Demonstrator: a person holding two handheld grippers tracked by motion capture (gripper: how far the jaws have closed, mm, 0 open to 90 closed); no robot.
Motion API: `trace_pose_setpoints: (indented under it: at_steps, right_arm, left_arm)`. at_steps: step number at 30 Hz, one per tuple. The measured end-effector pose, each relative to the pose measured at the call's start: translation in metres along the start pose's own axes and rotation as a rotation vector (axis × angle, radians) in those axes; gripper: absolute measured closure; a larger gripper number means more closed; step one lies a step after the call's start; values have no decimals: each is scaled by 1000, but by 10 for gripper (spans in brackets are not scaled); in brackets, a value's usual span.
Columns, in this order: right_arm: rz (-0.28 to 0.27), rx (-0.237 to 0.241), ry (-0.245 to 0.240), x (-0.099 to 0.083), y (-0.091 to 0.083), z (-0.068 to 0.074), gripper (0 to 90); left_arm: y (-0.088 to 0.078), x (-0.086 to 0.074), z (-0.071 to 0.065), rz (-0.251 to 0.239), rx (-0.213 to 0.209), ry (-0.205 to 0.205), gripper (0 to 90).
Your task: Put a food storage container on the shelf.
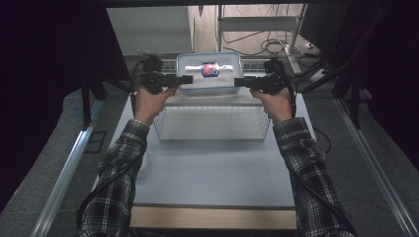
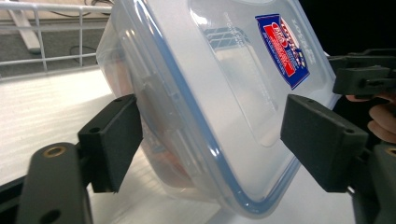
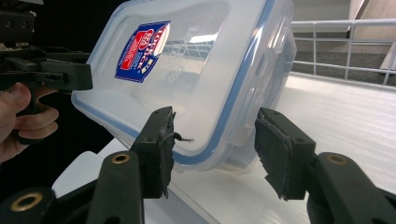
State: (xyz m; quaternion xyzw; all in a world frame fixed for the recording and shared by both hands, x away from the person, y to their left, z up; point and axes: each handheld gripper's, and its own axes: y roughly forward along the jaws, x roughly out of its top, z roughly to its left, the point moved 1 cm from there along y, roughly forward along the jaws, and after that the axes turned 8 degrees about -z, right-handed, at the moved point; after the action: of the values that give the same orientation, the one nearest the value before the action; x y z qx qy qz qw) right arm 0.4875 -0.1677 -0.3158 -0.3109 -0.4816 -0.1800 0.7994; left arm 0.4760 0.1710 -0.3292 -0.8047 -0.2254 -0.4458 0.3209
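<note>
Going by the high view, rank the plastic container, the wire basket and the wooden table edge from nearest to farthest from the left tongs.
1. Plastic container: right beside the left tongs, at its left end.
2. Wire basket: just below the left tongs in the picture, toward the person.
3. Wooden table edge: farthest, at the table's near side by the person's sleeves.

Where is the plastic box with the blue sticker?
In the high view the plastic box sits at the table's far middle, just behind the wire basket, between the left gripper and right gripper.
</note>
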Motion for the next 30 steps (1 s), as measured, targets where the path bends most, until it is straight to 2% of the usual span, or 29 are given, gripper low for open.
trace_pose_setpoints:
  at_steps: [3,5,7,8,11,12,15,17,18,20,21,22,23,24,26,30]
  right_arm:
    - [-6,-4,2,0,-1,0,488]
    - [-18,-13,3,0,-2,0,502]
    - [-33,-11,12,1,-3,-1,505]
    - [-39,-10,13,1,-4,-1,505]
    - [-42,-18,5,2,-6,0,512]
    - [-43,-22,3,2,-6,0,512]
    - [-59,-31,0,1,-9,-1,522]
    - [-77,-33,-16,1,-15,-1,551]
    - [-77,-33,-16,1,-15,-1,551]
    - [-85,-29,-31,0,-21,0,579]
    - [-91,-30,-49,-2,-25,1,622]
    - [-91,-30,-49,-2,-25,1,622]
    - [-84,-30,-57,-6,-28,3,674]
    - [-84,-30,-57,-6,-28,3,674]
    - [-68,-33,-72,-11,-28,4,735]
    - [-33,-85,-106,-20,-21,7,809]
  left_arm:
    - [1,-2,-1,-3,5,12,175]
    - [0,-2,-2,-14,45,43,151]
    - [-3,-1,-3,-29,69,59,150]
    - [-5,-1,-3,-41,60,58,165]
    - [-8,-1,-5,-35,60,95,199]
    - [-10,-2,-5,-40,61,107,221]
    - [-16,-3,-5,-65,44,97,286]
    - [-23,-4,-3,-84,25,96,378]
    - [-26,-5,-3,-94,27,100,378]
    - [-33,-7,-1,-109,28,102,453]
    - [-36,-8,1,-116,39,101,518]
    - [-39,-10,2,-116,53,100,518]
    - [-40,-12,3,-114,67,99,609]
    - [-40,-13,4,-112,80,99,609]
    - [-39,-18,7,-89,116,103,674]
    - [-30,-24,9,-50,158,112,732]
